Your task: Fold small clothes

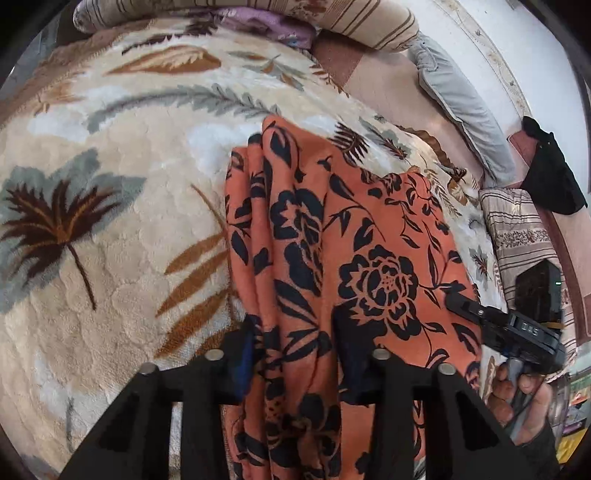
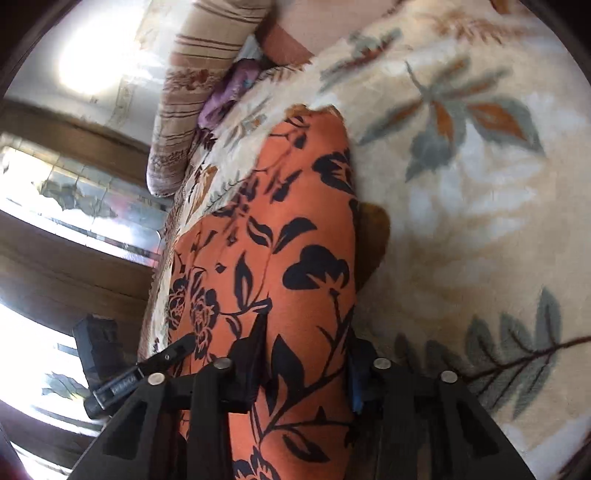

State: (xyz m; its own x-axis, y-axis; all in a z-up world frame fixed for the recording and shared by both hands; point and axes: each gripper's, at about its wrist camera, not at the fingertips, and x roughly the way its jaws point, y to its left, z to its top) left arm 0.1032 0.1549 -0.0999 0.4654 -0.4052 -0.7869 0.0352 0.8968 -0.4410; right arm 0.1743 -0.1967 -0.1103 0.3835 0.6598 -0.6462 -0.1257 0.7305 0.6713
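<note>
left gripper [image 1: 293, 354] pinching orange floral garment [image 1: 332, 240] at 6 o'clock, right gripper [image 2: 306, 354] pinching same garment, leaf-print blanket [image 1: 110, 221] underneath, striped pillow [image 1: 258, 14] at 12 o'clock

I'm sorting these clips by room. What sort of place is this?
Likely a bedroom: a plush leaf-patterned blanket covers a bed, striped pillows line its far edge, and a window is alongside.

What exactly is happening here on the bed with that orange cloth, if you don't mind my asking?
A person is folding an orange garment with a black flower print on a leaf-patterned blanket, using a handheld gripper in each hand. The left gripper and the right gripper each have the fabric bunched between their jaws, apparently gripped at its near end. The rest of the cloth trails away over the blanket.
</note>
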